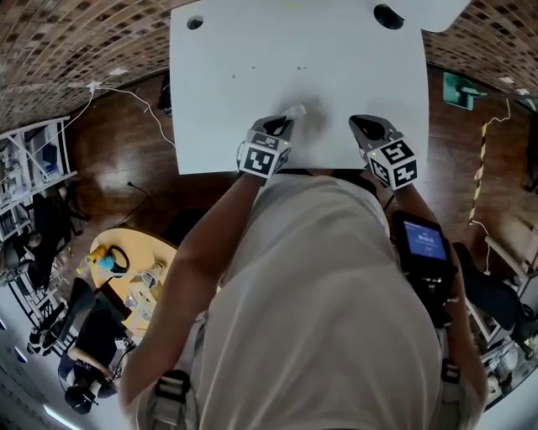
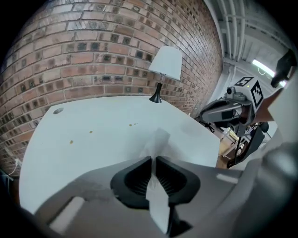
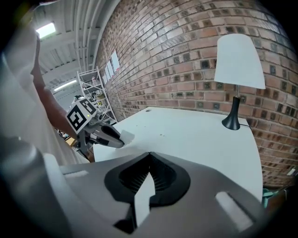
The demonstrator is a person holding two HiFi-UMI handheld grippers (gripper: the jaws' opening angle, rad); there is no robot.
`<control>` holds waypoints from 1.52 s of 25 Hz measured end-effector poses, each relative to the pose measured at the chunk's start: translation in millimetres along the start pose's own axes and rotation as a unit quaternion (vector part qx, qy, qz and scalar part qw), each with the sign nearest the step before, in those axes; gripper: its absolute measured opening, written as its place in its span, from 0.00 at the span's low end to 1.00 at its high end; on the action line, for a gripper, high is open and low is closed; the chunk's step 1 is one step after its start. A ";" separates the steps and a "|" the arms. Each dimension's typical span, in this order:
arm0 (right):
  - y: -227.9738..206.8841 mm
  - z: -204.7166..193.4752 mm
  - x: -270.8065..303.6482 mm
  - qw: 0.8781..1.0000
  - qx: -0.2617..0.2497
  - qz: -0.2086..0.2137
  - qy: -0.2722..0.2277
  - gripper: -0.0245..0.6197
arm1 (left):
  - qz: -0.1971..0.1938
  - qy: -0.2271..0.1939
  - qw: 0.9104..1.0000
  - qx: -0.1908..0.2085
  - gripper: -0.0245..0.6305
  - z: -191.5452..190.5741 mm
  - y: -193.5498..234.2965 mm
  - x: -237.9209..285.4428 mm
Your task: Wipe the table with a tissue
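A white tissue (image 1: 295, 110) sticks out of my left gripper (image 1: 282, 125), which is shut on it just above the white table (image 1: 218, 101) near the front edge. In the left gripper view the tissue (image 2: 157, 142) is pinched between the black pads of the left gripper (image 2: 152, 160) and rises over the tabletop (image 2: 93, 153). A few small brown specks (image 2: 71, 141) dot the table further in. My right gripper (image 1: 363, 125) hovers beside it to the right; the right gripper (image 3: 150, 155) has its pads together with nothing in them. It sees the left gripper (image 3: 100, 135) and the tissue (image 3: 126, 137).
A table lamp (image 3: 237, 60) with a white shade stands at the table's far right corner, its black base (image 1: 388, 15) in the head view. A cable hole (image 1: 194, 23) sits at the far left corner. A brick wall (image 2: 93, 51) runs behind the table.
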State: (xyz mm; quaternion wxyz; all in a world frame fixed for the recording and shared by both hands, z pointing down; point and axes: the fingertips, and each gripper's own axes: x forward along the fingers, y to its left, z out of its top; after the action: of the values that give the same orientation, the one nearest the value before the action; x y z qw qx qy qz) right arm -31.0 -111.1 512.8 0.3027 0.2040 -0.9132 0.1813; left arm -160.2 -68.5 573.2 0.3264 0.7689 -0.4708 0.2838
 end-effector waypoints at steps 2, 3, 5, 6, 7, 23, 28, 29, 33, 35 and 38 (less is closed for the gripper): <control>9.5 3.2 6.3 1.000 0.007 -0.011 0.001 0.05 | -0.014 -0.002 1.000 -0.007 0.10 -1.8 9.0 -0.9; 13.4 5.0 8.9 1.000 0.012 -0.015 0.001 0.05 | -0.019 -0.003 1.000 -0.011 0.10 -3.0 13.6 0.1; 18.4 8.6 12.5 1.000 0.023 -0.021 0.001 0.05 | -0.026 0.000 1.000 -0.014 0.10 -2.7 20.7 2.5; 20.2 9.6 13.4 0.999 0.027 -0.023 0.001 0.05 | -0.030 0.002 0.999 -0.014 0.10 -1.5 23.0 3.7; 21.8 9.8 13.9 0.999 0.030 -0.024 0.002 0.05 | -0.032 0.004 0.999 -0.015 0.10 0.0 24.8 4.8; 11.3 4.5 18.6 0.998 0.055 0.014 -0.005 0.05 | 0.058 0.030 0.991 -0.116 0.10 53.7 88.8 46.1; -28.3 -11.6 4.1 0.996 0.090 0.014 -0.010 0.05 | 0.078 0.044 0.989 -0.117 0.10 81.2 96.0 82.4; -34.7 -15.9 1.7 0.995 0.097 0.012 -0.010 0.05 | 0.083 0.051 0.989 -0.115 0.10 83.8 97.1 87.5; -47.1 -22.8 -4.0 0.993 0.119 0.005 -0.015 0.05 | 0.098 0.088 0.986 -0.098 0.10 84.7 100.6 96.2; -49.9 -22.7 -5.6 0.992 0.126 0.003 -0.021 0.05 | 0.111 0.106 0.985 -0.078 0.10 84.4 101.2 95.7; -52.4 -20.9 -7.8 0.991 0.132 0.001 -0.027 0.05 | 0.148 0.146 0.978 -0.028 0.10 75.0 105.7 88.1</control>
State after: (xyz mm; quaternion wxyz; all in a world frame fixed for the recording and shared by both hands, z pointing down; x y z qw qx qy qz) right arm 10.0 -144.2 534.5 0.2483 0.2462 -0.8891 0.2953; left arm -211.9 -210.0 616.6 0.3674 0.6316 -0.5341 0.4253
